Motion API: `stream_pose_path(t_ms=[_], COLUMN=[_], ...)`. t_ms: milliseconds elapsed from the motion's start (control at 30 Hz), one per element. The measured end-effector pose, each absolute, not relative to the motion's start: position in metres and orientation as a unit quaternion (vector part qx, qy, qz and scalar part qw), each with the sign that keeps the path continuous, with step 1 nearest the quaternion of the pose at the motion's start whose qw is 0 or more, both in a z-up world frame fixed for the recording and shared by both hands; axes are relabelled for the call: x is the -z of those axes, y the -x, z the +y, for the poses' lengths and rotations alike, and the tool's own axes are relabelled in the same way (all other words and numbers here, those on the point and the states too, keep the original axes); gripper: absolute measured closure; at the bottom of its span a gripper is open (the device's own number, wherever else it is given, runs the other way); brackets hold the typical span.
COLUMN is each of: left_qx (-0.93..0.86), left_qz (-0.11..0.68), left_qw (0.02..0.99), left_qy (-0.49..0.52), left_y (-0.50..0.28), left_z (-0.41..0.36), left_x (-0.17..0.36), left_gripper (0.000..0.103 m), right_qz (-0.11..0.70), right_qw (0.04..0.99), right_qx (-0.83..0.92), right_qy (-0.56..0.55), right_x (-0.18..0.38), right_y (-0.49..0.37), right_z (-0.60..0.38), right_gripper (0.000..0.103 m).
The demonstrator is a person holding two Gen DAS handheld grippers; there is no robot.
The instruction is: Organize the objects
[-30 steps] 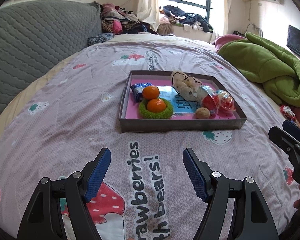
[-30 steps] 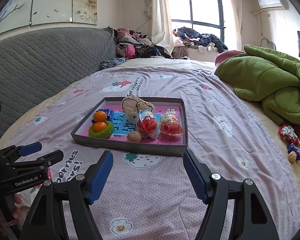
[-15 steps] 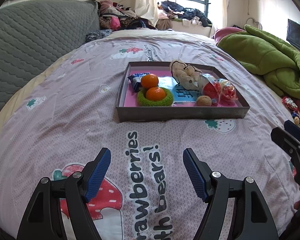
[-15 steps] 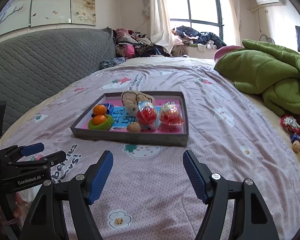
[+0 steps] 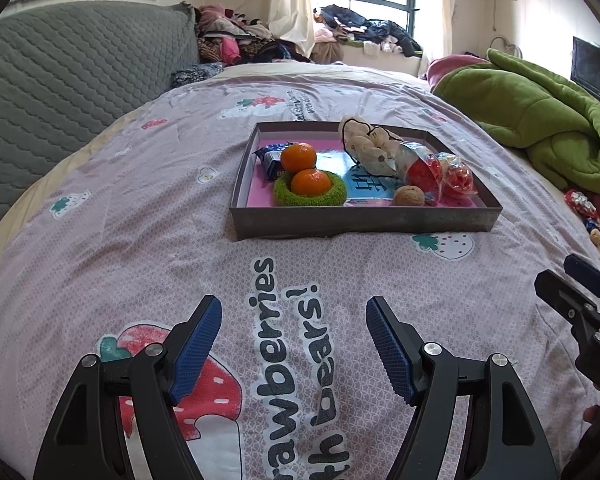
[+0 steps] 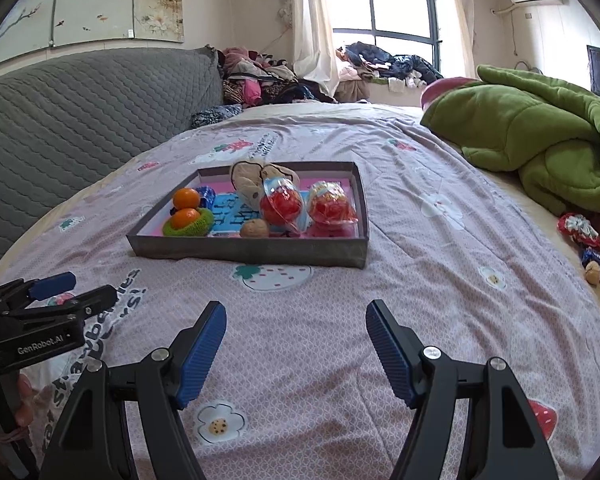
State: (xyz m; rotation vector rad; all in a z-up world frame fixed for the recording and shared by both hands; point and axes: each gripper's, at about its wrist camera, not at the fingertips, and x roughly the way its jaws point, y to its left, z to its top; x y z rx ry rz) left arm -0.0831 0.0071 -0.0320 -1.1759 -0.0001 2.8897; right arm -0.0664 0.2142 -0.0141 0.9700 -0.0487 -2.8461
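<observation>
A shallow grey tray (image 5: pixel 364 222) (image 6: pixel 252 249) with a pink floor lies on the bedspread ahead of both grippers. It holds two oranges (image 5: pixel 299 156) (image 6: pixel 186 198), one of them in a green knitted ring (image 5: pixel 332 196), a blue snack packet (image 5: pixel 270 156), a plush toy (image 5: pixel 366 140) (image 6: pixel 246 180), a walnut (image 5: pixel 409 196) (image 6: pixel 254 228) and two wrapped red sweets (image 5: pixel 456 174) (image 6: pixel 328 204). My left gripper (image 5: pixel 294 344) hovers open over the printed sheet, well short of the tray. My right gripper (image 6: pixel 296 346) is open too, empty, to the tray's near right.
A green quilt (image 6: pixel 540 140) is heaped at the right. Small wrapped items (image 6: pixel 580 232) lie by the right bed edge. A grey padded headboard (image 5: pixel 60 80) runs along the left. Piled clothes (image 6: pixel 260 80) sit at the far end under the window.
Both grippers have tilted up and drawn slightly nearer the tray, so it sits lower and larger in view. Both stay open; nothing in the tray has moved.
</observation>
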Motion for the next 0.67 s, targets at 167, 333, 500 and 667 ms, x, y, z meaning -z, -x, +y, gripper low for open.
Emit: stream_pose_path(t_ms=[167,333,500,667], left_qx=[-0.924,-0.921,-0.921,-0.922], left_qz=[-0.001,0.002,0.002,0.002], left_qw=[0.012,0.011,0.013,0.013], left_qy=[0.382,0.39,0.389,0.386], left_y=[0.084,0.086,0.087,0.085], left_z=[0.006,0.007,0.008,0.008], left_x=[0.039,0.046,0.048,0.048], left_gripper=[0.027,0.027,0.027,0.027], right_qz=[-0.02,-0.016,-0.017,-0.021], right_qw=[0.062,0.059,0.056,0.055], right_qx=[0.942,0.94,0.939,0.937], right_qy=[-0.329,-0.334,-0.339,-0.344], right_x=[0.023,0.028,0.033,0.036], right_y=[0.067,0.068,0.07,0.071], right_z=[0.216,0.215,0.216,0.218], right_gripper=[0.031,0.031,0.031,0.031])
